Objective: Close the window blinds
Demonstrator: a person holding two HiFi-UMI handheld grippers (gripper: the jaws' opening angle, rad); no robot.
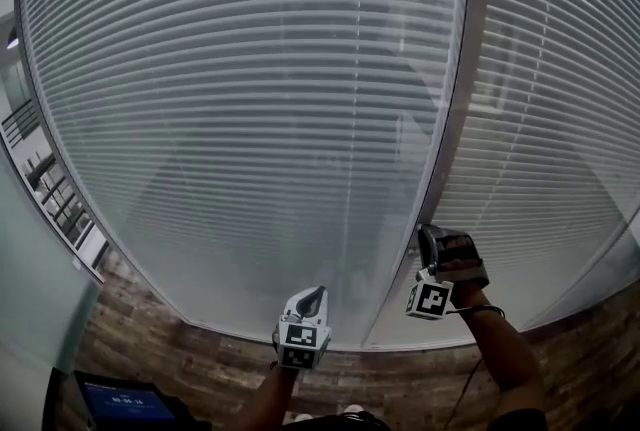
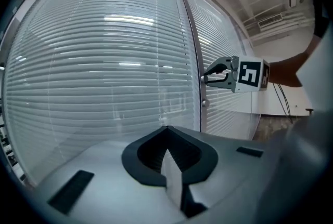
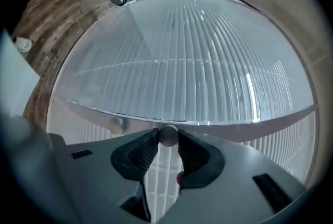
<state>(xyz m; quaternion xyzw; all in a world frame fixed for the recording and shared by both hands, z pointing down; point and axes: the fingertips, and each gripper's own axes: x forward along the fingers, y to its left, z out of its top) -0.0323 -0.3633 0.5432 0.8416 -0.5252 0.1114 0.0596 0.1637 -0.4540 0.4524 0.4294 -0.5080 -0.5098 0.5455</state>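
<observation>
Blinds (image 1: 250, 119) filled frame; lower right, right gripper (image 1: 427, 241) clamped on knob (image 3: 167, 135); left gripper (image 1: 314, 293) jaws together, empty.

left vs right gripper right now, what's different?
Jaws: left gripper together and empty, right gripper clamped on a round silver knob. Position: left gripper hangs short of the blinds, right gripper is at the frame between the two blinds. Both point toward the blinds.

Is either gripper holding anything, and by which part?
Right gripper pinches the round blind knob by its sides; left gripper holds nothing.
</observation>
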